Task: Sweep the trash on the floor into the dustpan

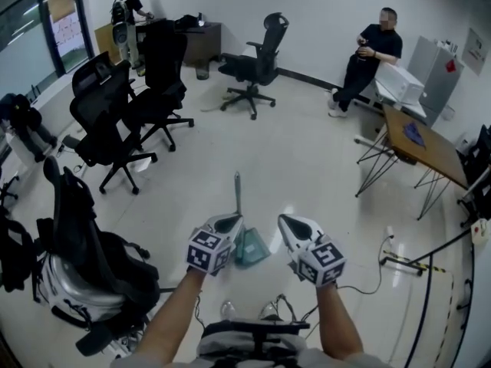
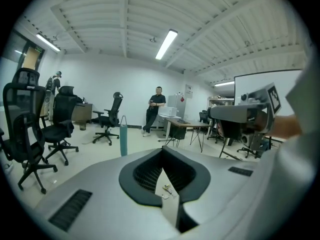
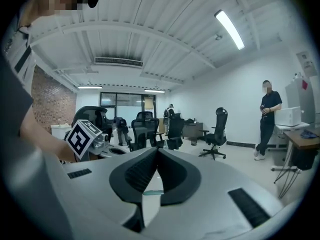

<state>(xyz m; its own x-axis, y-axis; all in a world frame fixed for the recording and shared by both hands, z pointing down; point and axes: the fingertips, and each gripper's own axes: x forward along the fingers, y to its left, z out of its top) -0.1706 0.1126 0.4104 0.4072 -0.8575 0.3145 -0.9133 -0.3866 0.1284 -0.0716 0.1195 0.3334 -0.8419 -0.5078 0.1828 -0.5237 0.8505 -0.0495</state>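
With the left gripper (image 1: 227, 224) and right gripper (image 1: 292, 224) both closed on nothing, the best move looked to be opening them early for the dustpan (image 1: 252, 247), which stood on the floor (image 1: 307, 167) at twelve o'clock between them.

The left gripper (image 1: 229, 222) and right gripper (image 1: 291, 225) are pale grey shells, dark inside. Each wears a cube (image 1: 207, 251) of black-and-white squares.

The pale floor (image 1: 307, 159) is glossy and smooth, the teal dustpan (image 1: 252, 248) probably plastic, the table (image 1: 433, 159) wood-topped.
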